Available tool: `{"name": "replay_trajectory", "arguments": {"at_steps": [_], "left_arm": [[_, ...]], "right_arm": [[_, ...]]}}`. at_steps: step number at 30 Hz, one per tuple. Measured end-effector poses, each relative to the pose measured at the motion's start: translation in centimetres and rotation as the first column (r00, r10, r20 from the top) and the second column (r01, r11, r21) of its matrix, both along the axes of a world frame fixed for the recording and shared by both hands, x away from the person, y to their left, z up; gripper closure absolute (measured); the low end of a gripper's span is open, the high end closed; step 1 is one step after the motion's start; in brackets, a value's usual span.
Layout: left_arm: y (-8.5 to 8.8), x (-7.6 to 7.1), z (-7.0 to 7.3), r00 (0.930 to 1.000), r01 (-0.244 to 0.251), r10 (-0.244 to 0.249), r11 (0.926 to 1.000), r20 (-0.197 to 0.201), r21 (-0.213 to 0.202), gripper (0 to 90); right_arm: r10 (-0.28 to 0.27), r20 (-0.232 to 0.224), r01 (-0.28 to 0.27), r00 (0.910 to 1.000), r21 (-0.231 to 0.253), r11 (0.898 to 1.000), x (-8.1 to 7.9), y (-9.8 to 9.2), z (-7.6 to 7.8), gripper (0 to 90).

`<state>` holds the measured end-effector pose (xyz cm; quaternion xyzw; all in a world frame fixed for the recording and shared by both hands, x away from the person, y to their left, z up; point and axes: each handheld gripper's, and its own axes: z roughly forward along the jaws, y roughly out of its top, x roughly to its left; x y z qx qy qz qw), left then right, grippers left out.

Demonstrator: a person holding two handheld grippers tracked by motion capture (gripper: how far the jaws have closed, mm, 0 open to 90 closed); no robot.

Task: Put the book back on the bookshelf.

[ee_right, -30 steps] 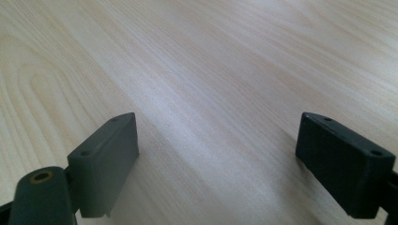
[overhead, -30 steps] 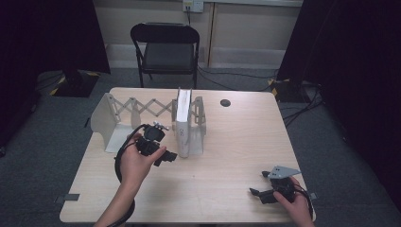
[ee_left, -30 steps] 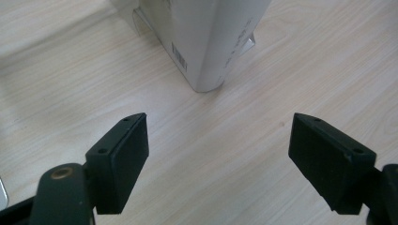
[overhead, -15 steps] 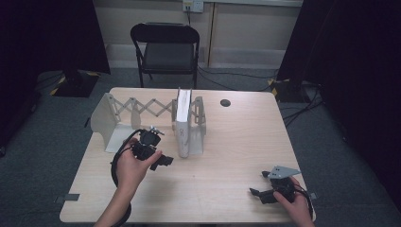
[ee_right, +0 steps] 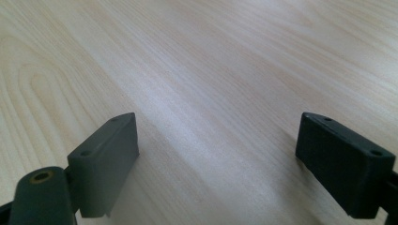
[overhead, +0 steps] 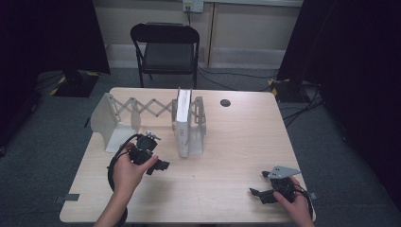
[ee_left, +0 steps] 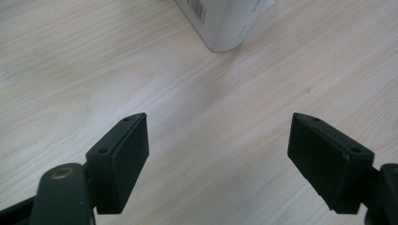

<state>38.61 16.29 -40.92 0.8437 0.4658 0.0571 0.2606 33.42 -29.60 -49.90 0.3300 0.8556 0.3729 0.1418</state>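
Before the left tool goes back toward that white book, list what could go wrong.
1. The white book stands upright on its narrow edge in the expandable bookend rack; a sideways nudge from the open left tool may tip it.
2. The rack looks light, so a push could slide it across the table.
3. The cable looping beside the left hand could snag.

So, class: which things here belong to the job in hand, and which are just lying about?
In the job:
- white book
- expanding rack
- left gripper, open, nearest the book

Lying about:
- folding chair
- right gripper, open, resting
- table's cable hole
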Motion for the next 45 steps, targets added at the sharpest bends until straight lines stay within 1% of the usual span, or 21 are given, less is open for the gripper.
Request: {"name": "replay_trajectory", "arguments": {"at_steps": [1, 3, 10, 13, 22, 24, 28, 35, 37, 41, 45], "left_arm": [[0.3, 0.0, -0.2, 1.0, -0.002, 0.002, 1.0, -0.006, -0.003, 20.8], [0.5, -0.1, -0.3, 1.0, -0.006, 0.006, 0.9999, -0.006, -0.009, 20.8], [0.9, -0.2, -0.8, 0.9999, -0.01, 0.01, 0.9999, -0.011, -0.006, 20.6], [1.4, -0.3, -1.6, 0.9996, -0.019, 0.018, 0.9998, -0.021, -0.007, 20.6], [2.0, -0.4, -2.8, 0.9984, -0.035, 0.035, 0.9993, -0.044, -0.012, 20.6], [2.3, -0.5, -3.3, 0.998, -0.04, 0.039, 0.9991, -0.05, -0.016, 20.6], [2.6, -0.6, -3.6, 0.9979, -0.042, 0.041, 0.999, -0.051, -0.012, 20.4], [3.5, -1.0, -4.6, 0.997, -0.062, 0.061, 0.998, -0.048, -0.009, 20.5], [3.7, -1.1, -4.8, 0.9965, -0.064, 0.063, 0.9979, -0.055, -0.009, 20.4], [3.9, -1.3, -5.2, 0.9968, -0.058, 0.058, 0.9983, -0.055, -0.005, 20.3], [4.2, -1.5, -5.3, 0.9965, -0.068, 0.067, 0.9976, -0.05, -0.017, 20.1]], "right_arm": [[0.0, 0.0, 0.0, 1.0, 0.0, 1.0, 0.0, 0.0, 0.0, 13.1], [0.0, 0.0, 0.0, 1.0, 0.0, 1.0, 0.0, 0.0, 0.0, 13.1], [0.0, 0.001, 0.0, 1.0, 0.0, 1.0, 0.0, 0.0, 0.0, 13.1], [0.0, 0.001, 0.0, 1.0, 0.0, 1.0, 0.0, 0.0, 0.0, 13.1], [0.0, 0.001, 0.0, 1.0, 0.0, 1.0, 0.0, 0.0, 0.0, 13.1], [0.0, 0.001, 0.0, 1.0, 0.0, 1.0, 0.0, 0.0, 0.0, 13.1], [0.0, 0.0, 0.0, 1.0, 0.0, 1.0, 0.0, 0.0, 0.0, 13.1], [0.0, 0.001, 0.0, 1.0, 0.0, 1.0, 0.0, 0.0, 0.0, 13.1], [0.0, 0.001, 0.0, 1.0, 0.0, 1.0, 0.0, 0.0, 0.0, 13.1], [0.0, 0.001, 0.0, 1.0, 0.0, 1.0, 0.0, 0.0, 0.0, 13.1], [0.0, 0.001, 0.0, 1.0, 0.0, 1.0, 0.0, 0.0, 0.0, 13.1]]}}
